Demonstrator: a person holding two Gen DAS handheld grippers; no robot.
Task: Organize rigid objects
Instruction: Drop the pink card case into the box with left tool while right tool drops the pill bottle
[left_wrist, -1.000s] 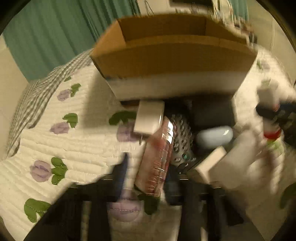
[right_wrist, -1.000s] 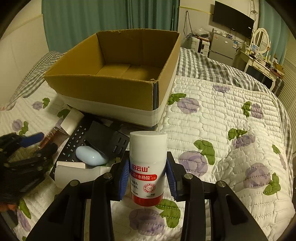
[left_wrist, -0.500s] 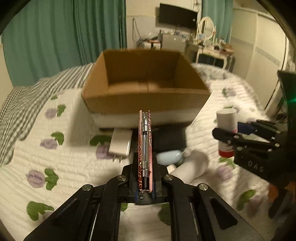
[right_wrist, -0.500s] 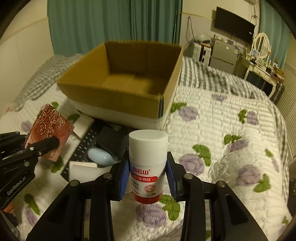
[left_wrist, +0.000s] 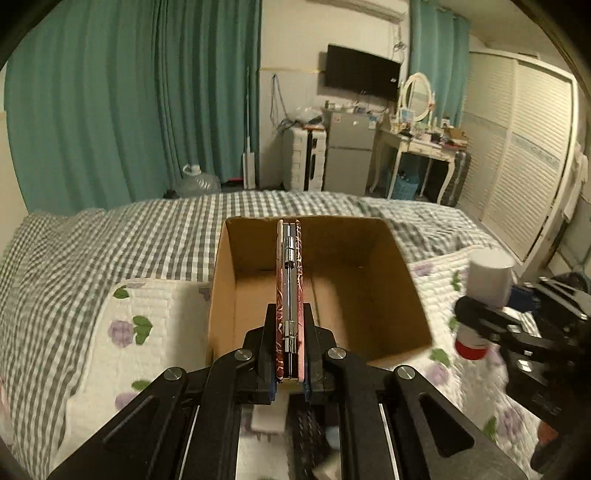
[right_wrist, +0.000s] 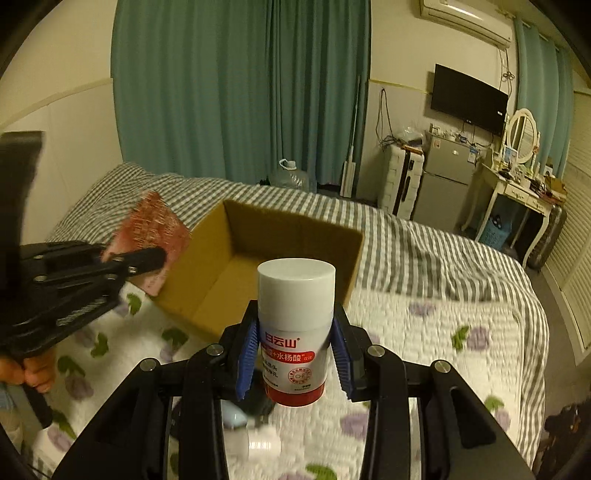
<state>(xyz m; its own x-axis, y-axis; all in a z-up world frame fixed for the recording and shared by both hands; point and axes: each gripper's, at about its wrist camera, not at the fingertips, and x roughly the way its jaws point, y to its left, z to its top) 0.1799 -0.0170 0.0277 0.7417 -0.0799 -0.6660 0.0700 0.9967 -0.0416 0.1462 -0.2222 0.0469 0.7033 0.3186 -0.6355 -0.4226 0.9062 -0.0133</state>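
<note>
Care is advised at release: the hinged case (left_wrist: 289, 295), clamped edge-up in the left claw (left_wrist: 289, 363), should be lowered into the cardboard box (left_wrist: 369, 280) beneath, long axis toward 12 o'clock. At 3 o'clock, the white bottle (right_wrist: 295, 332) is gripped upright by the right claw (right_wrist: 295, 363).

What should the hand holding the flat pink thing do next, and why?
Probably ease the left gripper forward and down until the flat pink rose-patterned case sits low inside the open brown cardboard box, then let go. The case is clamped on edge, lifted in line with the box's opening, and the box looks empty. The right gripper holds the white red-bottomed bottle off to the side.
</note>
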